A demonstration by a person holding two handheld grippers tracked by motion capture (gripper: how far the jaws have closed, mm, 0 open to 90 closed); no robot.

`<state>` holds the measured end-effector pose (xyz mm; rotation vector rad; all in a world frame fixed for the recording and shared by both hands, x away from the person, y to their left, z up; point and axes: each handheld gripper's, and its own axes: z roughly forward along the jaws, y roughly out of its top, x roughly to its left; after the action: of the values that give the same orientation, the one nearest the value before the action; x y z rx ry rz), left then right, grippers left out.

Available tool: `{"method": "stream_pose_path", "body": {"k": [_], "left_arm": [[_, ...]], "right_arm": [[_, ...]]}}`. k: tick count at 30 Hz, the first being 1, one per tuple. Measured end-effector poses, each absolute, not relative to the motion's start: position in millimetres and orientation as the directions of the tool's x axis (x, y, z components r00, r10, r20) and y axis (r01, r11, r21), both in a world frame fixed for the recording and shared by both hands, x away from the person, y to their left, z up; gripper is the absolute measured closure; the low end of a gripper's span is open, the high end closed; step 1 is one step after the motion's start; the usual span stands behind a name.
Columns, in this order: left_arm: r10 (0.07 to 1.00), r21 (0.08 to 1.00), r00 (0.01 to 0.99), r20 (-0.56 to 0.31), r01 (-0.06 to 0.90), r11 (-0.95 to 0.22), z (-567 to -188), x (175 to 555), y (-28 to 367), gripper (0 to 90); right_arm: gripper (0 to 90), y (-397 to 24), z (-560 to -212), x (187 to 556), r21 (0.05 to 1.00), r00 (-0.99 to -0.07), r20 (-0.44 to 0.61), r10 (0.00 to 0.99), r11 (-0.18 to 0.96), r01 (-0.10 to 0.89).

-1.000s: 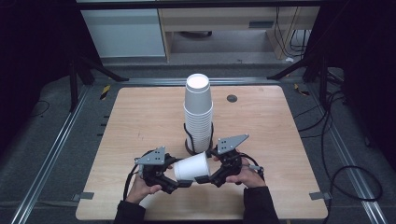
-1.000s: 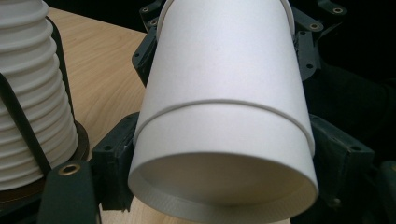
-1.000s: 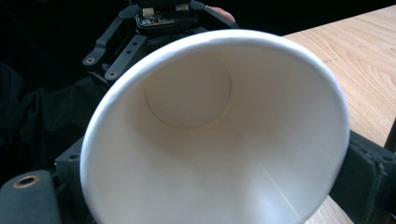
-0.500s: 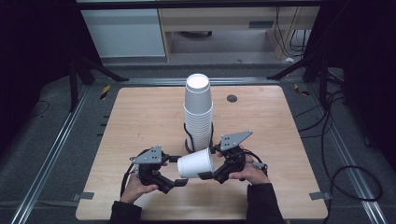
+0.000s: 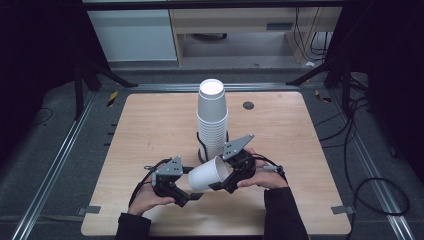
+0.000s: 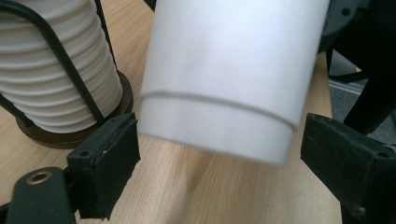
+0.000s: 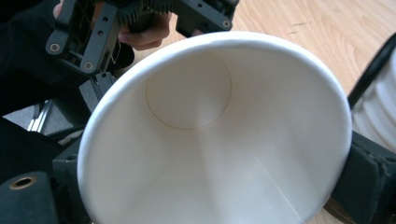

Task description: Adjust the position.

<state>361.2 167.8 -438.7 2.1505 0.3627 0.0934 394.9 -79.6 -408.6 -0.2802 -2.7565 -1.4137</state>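
Dim surroundings, evenly lit tabletop, soft shadows; close-up views slightly blurred

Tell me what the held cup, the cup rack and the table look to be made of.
Cup: likely paper, matte white; a side seam and a set-in round bottom show inside in the right gripper view. Rack: thin black rods, probably coated wire, on a dark round base of unclear material. Table: pale wood or wood-look laminate, with visible grain and a slight sheen.
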Motion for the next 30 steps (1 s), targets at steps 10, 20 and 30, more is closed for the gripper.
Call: {"method": "stream_pose_path", "body": {"k": [10,20,30], "left_arm": [[0.279,0.788,0.959,-0.050,0.210,-0.580,-439.9,364.6,161.4,18.0],[0.274,0.786,0.961,-0.040,0.200,-0.585,-439.5,365.4,162.8,23.3],[0.286,0.792,0.958,-0.036,0.202,-0.576,-439.1,365.7,164.5,23.8]], "right_arm": [[8.2,-65.2,-409.8,395.9,0.772,-0.986,0.111,0.127,0.613,0.166],[8.0,-62.6,-410.7,397.3,0.773,-0.985,0.116,0.124,0.611,0.168],[5.3,-64.6,-410.7,395.6,0.790,-0.988,0.082,0.133,0.595,0.146]]}}
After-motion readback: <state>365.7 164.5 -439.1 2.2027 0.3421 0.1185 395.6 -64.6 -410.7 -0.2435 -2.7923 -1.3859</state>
